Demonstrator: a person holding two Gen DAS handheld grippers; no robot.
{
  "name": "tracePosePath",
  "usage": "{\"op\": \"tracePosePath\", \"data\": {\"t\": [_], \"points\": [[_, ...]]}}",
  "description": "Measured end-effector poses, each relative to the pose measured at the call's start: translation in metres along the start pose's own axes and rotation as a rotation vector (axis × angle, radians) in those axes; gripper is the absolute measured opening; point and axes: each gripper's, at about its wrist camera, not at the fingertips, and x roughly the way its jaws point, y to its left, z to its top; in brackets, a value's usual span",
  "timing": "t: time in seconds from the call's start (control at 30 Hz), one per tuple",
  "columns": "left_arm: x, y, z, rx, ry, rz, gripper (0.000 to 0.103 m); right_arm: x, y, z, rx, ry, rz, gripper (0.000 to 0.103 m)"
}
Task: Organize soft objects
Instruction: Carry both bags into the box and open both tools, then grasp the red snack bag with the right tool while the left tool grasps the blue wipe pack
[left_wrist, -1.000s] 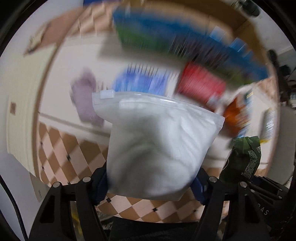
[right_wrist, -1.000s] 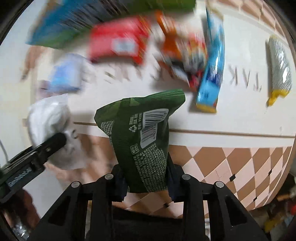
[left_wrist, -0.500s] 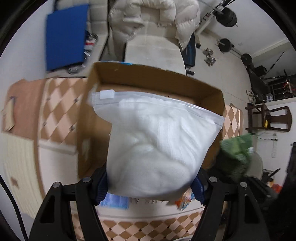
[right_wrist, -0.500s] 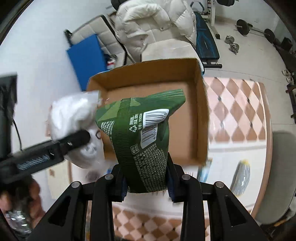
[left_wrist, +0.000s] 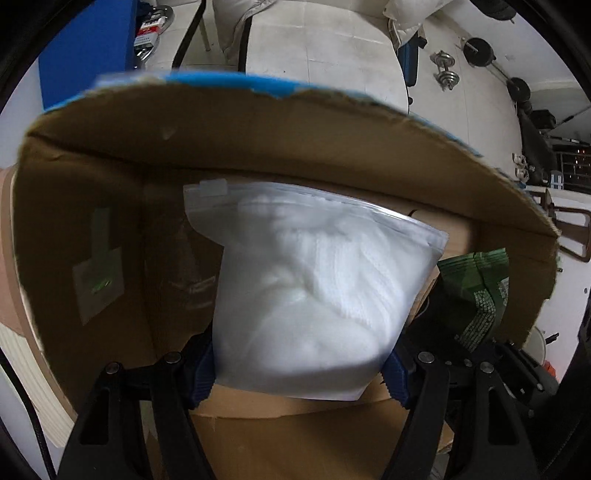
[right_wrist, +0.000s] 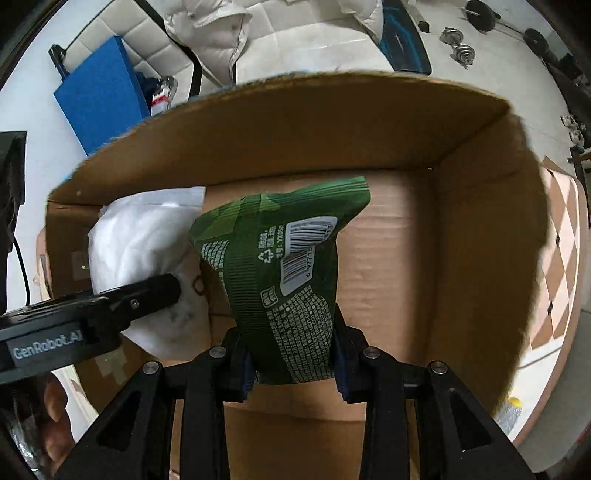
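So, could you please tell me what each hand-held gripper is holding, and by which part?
Left hand-held gripper: white zip bag, clamped at its bottom end. Right hand-held gripper: green packet, by its lower end.

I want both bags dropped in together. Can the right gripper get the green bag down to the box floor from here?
Probably yes: right gripper holds the green bag inside the cardboard box, bare floor beneath; white bag sits leftward.
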Motion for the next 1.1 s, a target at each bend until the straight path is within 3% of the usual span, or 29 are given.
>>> {"op": "tracePosePath", "data": {"t": [0.33, 0.4, 0.43, 0.47, 0.6, 0.7, 0.77, 0.97, 1.1], "points": [[0.007, 0.009, 0.003, -0.018, 0.044, -0.018, 0.079, 0.009, 0.007, 0.005, -0.040, 0.044, -0.008, 0.040], [-0.002, 0.009, 0.000, -0.007, 0.025, -0.037, 0.087, 0.010, 0.006, 0.007, -0.044, 0.056, -0.009, 0.067], [-0.009, 0.008, -0.002, 0.003, 0.011, -0.040, 0.090, 0.008, 0.006, 0.008, -0.040, 0.052, -0.002, 0.087], [-0.018, 0.006, -0.005, 0.016, -0.009, -0.032, 0.095, 0.005, 0.006, 0.008, -0.035, 0.043, 0.010, 0.090], [-0.051, 0.002, -0.017, 0.041, -0.084, 0.019, 0.103, -0.014, 0.008, 0.005, -0.039, 0.025, -0.019, 0.090], [-0.075, 0.003, -0.033, 0.044, -0.143, 0.038, 0.103, -0.030, 0.010, -0.002, -0.052, 0.005, -0.043, 0.103], [-0.092, 0.002, -0.049, 0.038, -0.192, 0.040, 0.103, -0.042, 0.014, -0.010, -0.058, -0.014, -0.038, 0.103], [-0.125, 0.004, -0.086, 0.094, -0.336, 0.123, 0.103, -0.088, 0.028, -0.057, -0.091, -0.127, -0.090, 0.103], [-0.138, 0.003, -0.115, 0.116, -0.388, 0.152, 0.103, -0.118, 0.025, -0.091, -0.095, -0.198, -0.097, 0.103]]}}
